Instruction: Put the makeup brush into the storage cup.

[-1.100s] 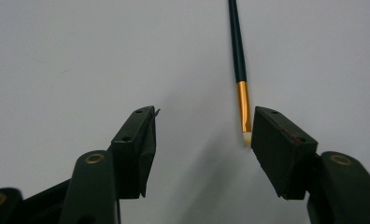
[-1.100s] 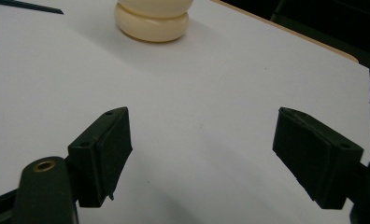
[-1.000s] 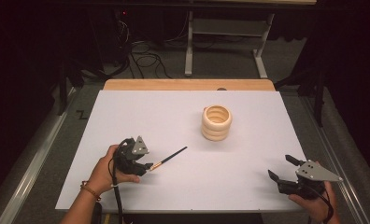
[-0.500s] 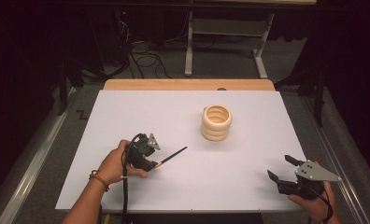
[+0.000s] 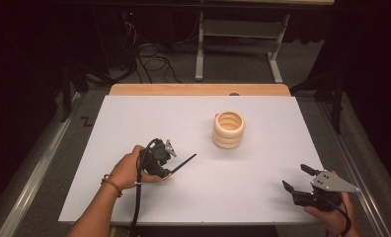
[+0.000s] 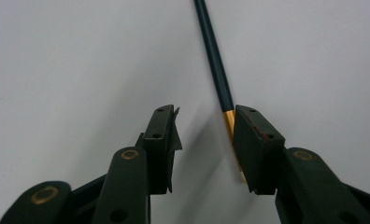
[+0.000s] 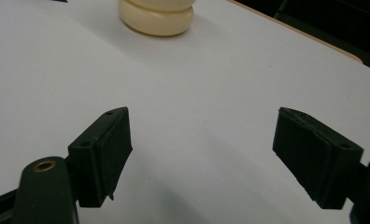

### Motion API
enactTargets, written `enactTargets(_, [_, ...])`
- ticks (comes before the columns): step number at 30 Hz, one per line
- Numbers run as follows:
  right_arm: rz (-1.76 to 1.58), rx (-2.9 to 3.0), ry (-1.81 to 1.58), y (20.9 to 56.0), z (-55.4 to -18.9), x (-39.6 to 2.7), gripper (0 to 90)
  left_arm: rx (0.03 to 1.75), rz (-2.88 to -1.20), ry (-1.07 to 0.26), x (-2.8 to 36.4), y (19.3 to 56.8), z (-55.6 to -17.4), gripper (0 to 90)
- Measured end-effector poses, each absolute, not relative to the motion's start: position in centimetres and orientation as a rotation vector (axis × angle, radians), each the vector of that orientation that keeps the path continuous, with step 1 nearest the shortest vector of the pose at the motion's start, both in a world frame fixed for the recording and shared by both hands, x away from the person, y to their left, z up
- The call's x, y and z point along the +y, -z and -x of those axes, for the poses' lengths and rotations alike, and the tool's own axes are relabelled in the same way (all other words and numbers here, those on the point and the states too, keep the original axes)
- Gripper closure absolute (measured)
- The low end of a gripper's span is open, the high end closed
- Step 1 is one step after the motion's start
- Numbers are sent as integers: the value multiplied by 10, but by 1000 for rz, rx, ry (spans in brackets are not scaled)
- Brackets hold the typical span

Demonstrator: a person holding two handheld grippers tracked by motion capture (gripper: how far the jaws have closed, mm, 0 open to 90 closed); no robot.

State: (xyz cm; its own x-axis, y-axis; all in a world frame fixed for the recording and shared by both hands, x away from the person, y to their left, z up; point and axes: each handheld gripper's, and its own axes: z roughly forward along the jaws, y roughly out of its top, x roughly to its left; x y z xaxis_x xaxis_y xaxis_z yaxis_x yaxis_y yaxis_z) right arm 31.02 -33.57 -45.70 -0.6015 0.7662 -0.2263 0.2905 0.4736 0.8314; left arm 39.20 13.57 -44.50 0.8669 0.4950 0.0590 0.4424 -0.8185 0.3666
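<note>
The left gripper (image 5: 165,167) sits low on the white worktop (image 5: 134,118), held in the left hand (image 5: 127,168), with its jaws set astride the near end of a dark pencil (image 5: 183,162). In the left gripper view the pencil (image 6: 216,65) lies flat on the worktop (image 6: 71,56) and runs away from the gripper (image 6: 206,140); its gold band lies just beside the right-hand jaw (whether it touches the pad I cannot tell), while the other jaw stands clear of it with a gap between. The jaws have just been closing around the pencil but do not yet pinch it from both sides.

The right gripper (image 5: 298,178) rests near the worktop's front right corner in the right hand (image 5: 332,217), well apart from the pencil. Its jaws are spread wide with nothing between them (image 7: 199,158).

A cream stack of rings (image 5: 229,130) stands upright beyond the pencil, toward the back of the worktop; its base shows at the top of the right gripper view (image 7: 156,18).
</note>
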Motion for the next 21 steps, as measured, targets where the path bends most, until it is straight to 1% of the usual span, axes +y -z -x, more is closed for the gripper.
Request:
enactTargets(3, [-856, 2133, -1044, 457, -311, -336, 203, 689, -2712, -202, 134, 447, -391, 599])
enactTargets(4, [-860, 2133, -1045, 457, -311, -336, 203, 686, -2733, -175, 132, 451, -390, 600])
enactTargets(10, [-856, 2137, -1041, 457, -311, -336, 203, 707, -2756, -136, 131, 457, -393, 641])
enactTargets(14, [-859, 2146, -1037, 458, -311, -335, 204, 701, -2756, -116, 131, 457, -393, 724])
enactTargets(18, [-844, 2139, -1038, 458, -310, -335, 205, 711, -2772, -94, 130, 457, -393, 783])
enactTargets(21, [-839, 2142, -1038, 458, -310, -334, 205, 680, -2839, -79, 125, 456, -395, 819])
